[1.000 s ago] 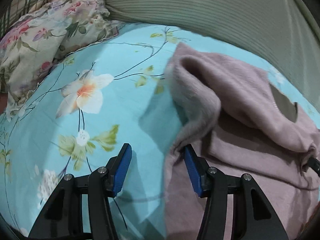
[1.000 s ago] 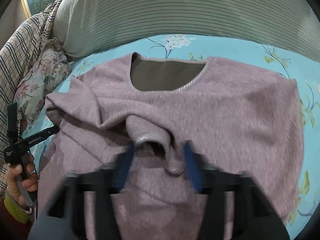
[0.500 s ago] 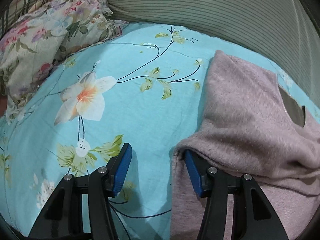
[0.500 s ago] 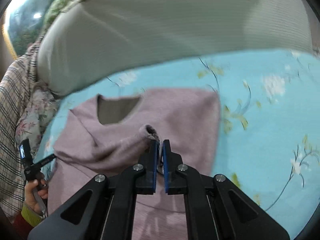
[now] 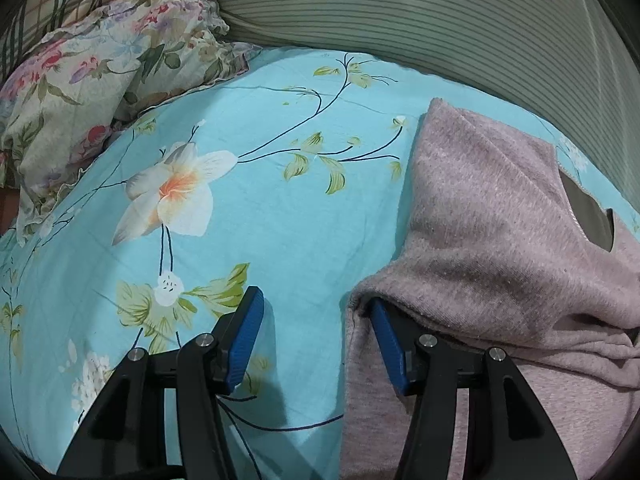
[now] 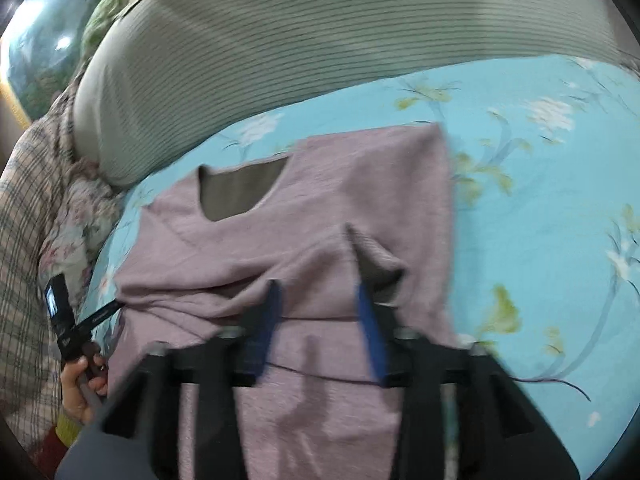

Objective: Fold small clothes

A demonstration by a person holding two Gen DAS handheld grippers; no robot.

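A mauve knit sweater (image 6: 340, 208) lies on the turquoise floral bedsheet (image 5: 260, 216), its neck opening toward the far pillow. Its left sleeve is folded across the chest, with the cuff (image 6: 380, 268) lying near the right edge. My right gripper (image 6: 320, 300) is open just above the folded sleeve, the cuff beside its right finger. My left gripper (image 5: 316, 320) is open at the sweater's left edge (image 5: 480, 240); its right finger (image 5: 384, 336) sits under a fold of the sweater and its left finger is on the bare sheet.
A striped grey-green pillow (image 5: 440, 20) runs along the far side. A floral pillow (image 5: 92, 76) and a plaid cloth (image 6: 24, 208) lie to the left. The hand holding my left gripper (image 6: 80, 384) shows in the right wrist view. Bare sheet lies right of the sweater (image 6: 560, 220).
My right gripper, shut on the sleeve cuff half a second ago, has opened and let it go across the chest. The left gripper has stayed open at the sweater's left edge.
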